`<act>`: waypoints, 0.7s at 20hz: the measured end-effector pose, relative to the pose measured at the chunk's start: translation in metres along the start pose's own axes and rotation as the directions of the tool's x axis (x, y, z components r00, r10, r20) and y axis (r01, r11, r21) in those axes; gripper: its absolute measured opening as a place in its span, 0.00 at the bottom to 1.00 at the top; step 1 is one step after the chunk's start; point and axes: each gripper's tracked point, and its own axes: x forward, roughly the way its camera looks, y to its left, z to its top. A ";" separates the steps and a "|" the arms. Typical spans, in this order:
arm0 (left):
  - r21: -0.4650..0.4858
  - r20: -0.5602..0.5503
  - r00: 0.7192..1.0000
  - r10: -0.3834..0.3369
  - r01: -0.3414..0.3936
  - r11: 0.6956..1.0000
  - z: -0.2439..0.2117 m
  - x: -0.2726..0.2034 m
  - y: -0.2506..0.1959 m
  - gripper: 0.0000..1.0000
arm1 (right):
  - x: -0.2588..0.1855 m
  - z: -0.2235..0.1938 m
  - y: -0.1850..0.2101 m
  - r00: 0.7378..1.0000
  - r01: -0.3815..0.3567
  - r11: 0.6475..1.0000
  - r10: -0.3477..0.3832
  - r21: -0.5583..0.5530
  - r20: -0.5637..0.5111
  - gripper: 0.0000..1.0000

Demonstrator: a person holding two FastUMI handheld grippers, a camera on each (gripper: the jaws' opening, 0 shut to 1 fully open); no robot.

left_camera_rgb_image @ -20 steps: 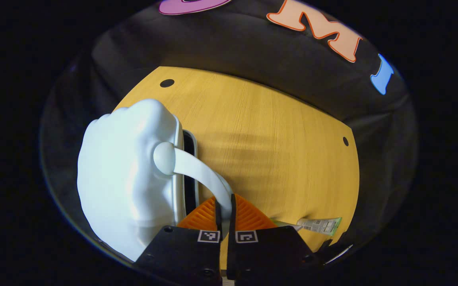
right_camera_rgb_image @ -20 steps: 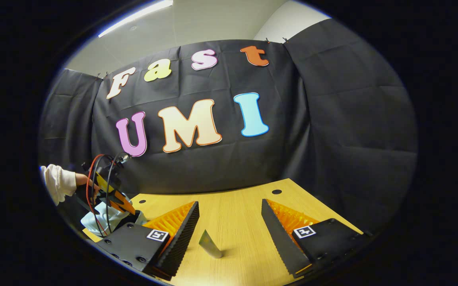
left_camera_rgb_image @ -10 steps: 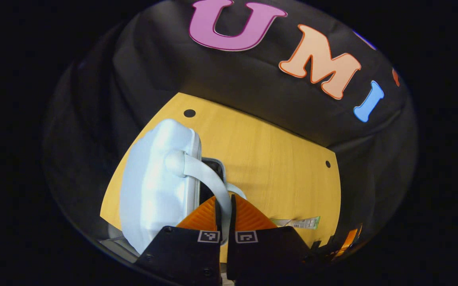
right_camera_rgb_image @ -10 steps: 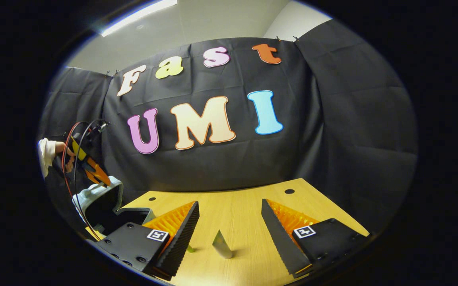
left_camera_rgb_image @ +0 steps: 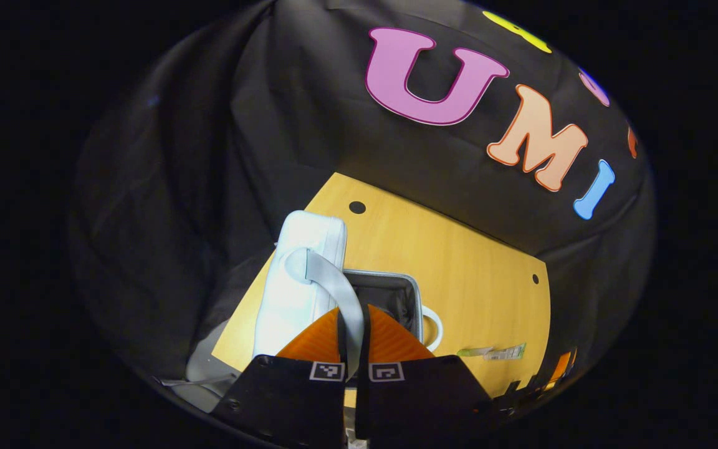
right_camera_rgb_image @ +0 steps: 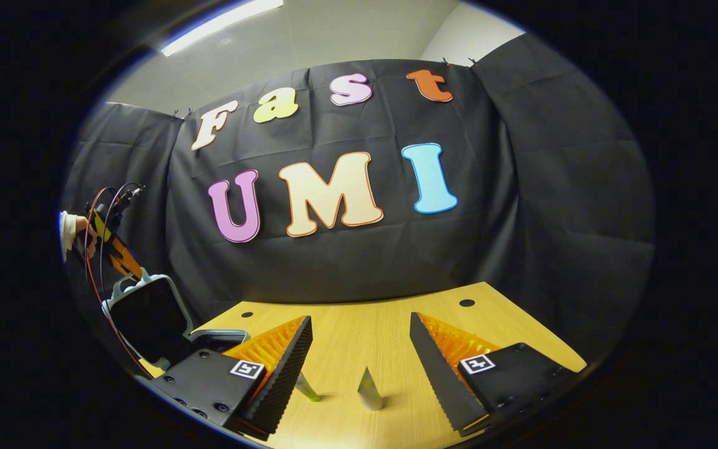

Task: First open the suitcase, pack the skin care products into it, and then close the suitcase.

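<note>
Left gripper view: we see the left gripper clamped on the pale strap handle of the suitcase lid, both fingers pressing the strap between them. The lid stands raised, roughly upright, on the left side of the wooden table. The suitcase base lies open just right of the lid, dark lining exposed, and a second handle loop sticks out at its right edge. A skin care tube lies flat on the table to the right of the base, apart from it.

Right gripper view: we see the right gripper with its jaws spread wide, holding nothing, low over the near table edge. Two skin care tubes stand between the fingers: one with a green cap tilted near the left finger, one silver nearer the middle. Far left, the left gripper holds the top of the raised lid, with a hand behind it.
</note>
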 end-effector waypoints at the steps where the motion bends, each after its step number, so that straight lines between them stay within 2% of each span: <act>1: 0.009 0.001 1.000 0.013 -0.013 1.000 0.001 0.000 0.008 0.00 | 0.000 0.001 0.004 1.000 0.002 1.000 -0.002 0.000 0.002 0.98; 6: 0.046 0.024 0.994 0.110 -0.111 0.993 0.007 -0.002 0.056 0.00 | 0.001 0.002 0.015 0.999 0.030 1.000 -0.029 -0.008 0.012 0.98; 14: 0.044 0.032 0.983 0.178 -0.180 0.983 0.002 0.011 0.123 0.00 | 0.000 0.006 0.040 0.997 0.067 0.997 -0.067 -0.023 0.031 0.98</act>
